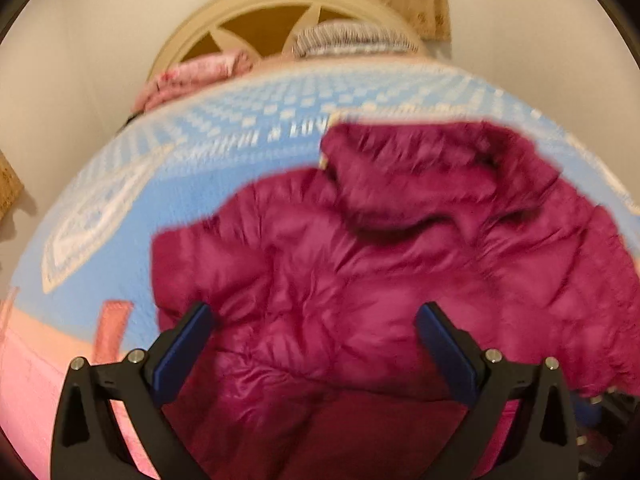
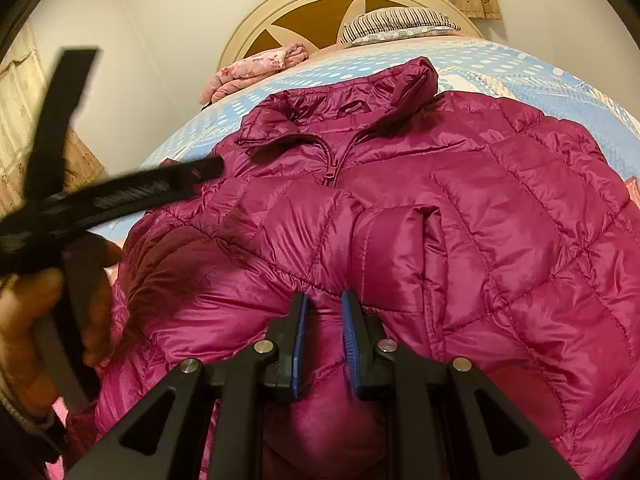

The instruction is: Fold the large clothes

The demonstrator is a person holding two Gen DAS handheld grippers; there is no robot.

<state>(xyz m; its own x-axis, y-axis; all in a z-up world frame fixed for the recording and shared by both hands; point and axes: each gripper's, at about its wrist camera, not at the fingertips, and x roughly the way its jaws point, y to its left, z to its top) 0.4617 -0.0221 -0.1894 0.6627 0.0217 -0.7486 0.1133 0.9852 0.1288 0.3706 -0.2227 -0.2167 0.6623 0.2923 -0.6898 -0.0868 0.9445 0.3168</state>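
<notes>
The big puffy jacket (image 2: 400, 208) lies on the bed (image 1: 168, 184), front side up, with the zipper closed and the collar (image 2: 340, 108) pointing toward the headboard (image 2: 320, 4). It looks like the folding has only just started. One sleeve (image 2: 400, 256) is already laid across the chest. The body is still spread wide and puffy, so I think most of the folding is left: the other side, and then folding it in half.

On the left side, the left tongs (image 1: 316, 316) are wide apart and hold nothing. They hang over the jacket (image 1: 360, 260), near its left edge. That picture is blurry, so I cannot tell if the tips touch the cloth. In the right wrist view you can see the left tongs (image 2: 120, 188) again, held in a hand (image 2: 36, 320) beside the jacket's shoulder.

In the middle, the right tongs (image 2: 325, 300) are almost together. A fold of the shiny cloth is pinched between the blue pads (image 2: 349, 328), just beside the folded sleeve.

At the far end of the bed sit a pink blanket (image 2: 256, 68) and a striped pillow (image 2: 396, 24), well away from the jacket.
</notes>
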